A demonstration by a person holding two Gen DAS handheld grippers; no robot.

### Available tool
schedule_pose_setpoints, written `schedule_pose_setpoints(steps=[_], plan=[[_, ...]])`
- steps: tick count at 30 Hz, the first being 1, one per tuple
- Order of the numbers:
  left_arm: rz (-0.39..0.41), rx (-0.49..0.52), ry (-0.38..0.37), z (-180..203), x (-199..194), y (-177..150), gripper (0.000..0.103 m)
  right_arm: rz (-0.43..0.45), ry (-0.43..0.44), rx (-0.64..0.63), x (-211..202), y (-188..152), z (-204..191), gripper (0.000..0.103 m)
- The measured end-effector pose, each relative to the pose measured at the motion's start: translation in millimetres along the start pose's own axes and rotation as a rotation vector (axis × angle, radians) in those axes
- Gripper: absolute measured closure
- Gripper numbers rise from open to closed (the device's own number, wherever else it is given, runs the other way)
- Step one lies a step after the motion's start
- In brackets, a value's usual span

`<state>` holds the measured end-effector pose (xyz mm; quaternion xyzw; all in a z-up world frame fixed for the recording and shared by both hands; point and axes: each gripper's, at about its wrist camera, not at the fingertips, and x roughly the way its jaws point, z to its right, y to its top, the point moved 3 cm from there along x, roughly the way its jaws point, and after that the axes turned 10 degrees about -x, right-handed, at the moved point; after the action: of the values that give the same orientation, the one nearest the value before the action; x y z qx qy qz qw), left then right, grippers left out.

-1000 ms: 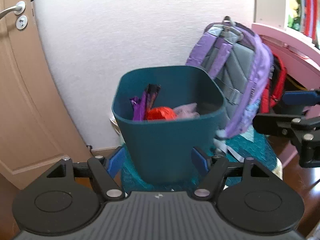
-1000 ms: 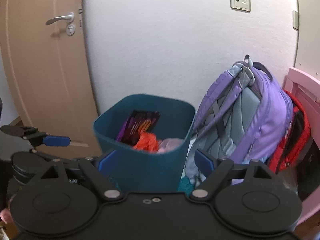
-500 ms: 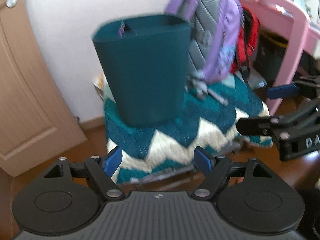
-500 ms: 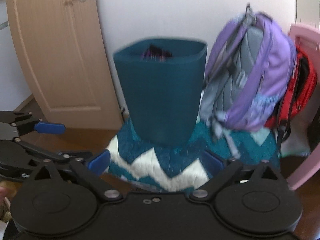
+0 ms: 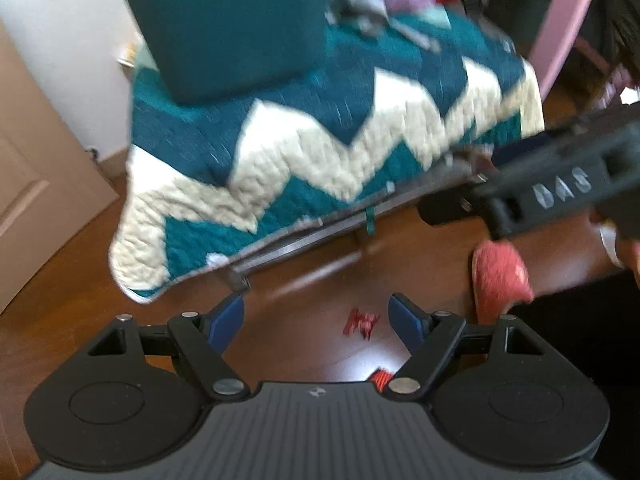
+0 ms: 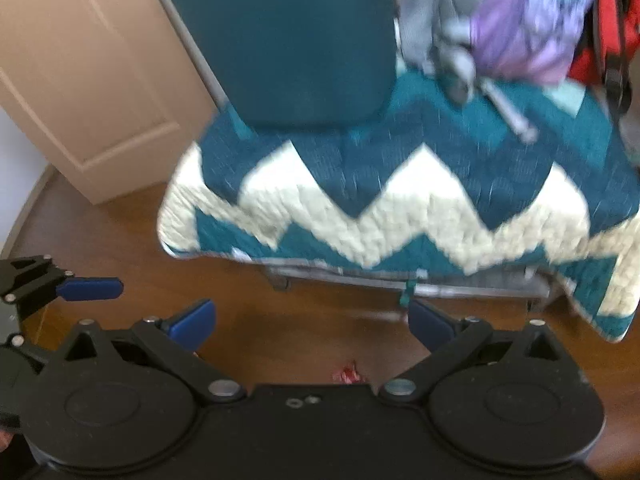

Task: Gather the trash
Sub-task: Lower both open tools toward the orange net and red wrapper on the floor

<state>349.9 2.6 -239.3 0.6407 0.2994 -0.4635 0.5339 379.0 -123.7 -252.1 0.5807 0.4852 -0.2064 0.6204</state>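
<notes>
Both grippers have dropped since the earlier frames, from level with the teal bin's rim to pointing steeply down at the wooden floor. Nearest the left gripper, a small red wrapper is lying on the floor between its blue fingertips, untouched; the jaws are standing well apart and holding nothing. A second red scrap is peeking out at the gripper body's edge, nearer than the wrapper. Right of the wrapper, a pink slipper is resting on the floor. The right gripper is spread wide and empty, with a red scrap showing just under its body (whether it is the same wrapper cannot be told). Beyond the wrapper, a teal-and-cream zigzag quilt is draping over a low metal frame. Farther back, the teal bin is standing on the quilt, with a purple backpack beside it and a red bag behind.
</notes>
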Motion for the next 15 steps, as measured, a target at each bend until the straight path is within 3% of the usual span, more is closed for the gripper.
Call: schedule_pose_setpoints(steps=[8, 15], plan=[[-0.212, 0.269, -0.086, 28, 95, -46, 0.024, -0.225, -0.01, 0.082, 108, -34, 24, 0.0], [-0.276, 0.357, -0.107, 38, 161, -71, 0.024, -0.37, 0.001, 0.072, 192, -62, 32, 0.001]])
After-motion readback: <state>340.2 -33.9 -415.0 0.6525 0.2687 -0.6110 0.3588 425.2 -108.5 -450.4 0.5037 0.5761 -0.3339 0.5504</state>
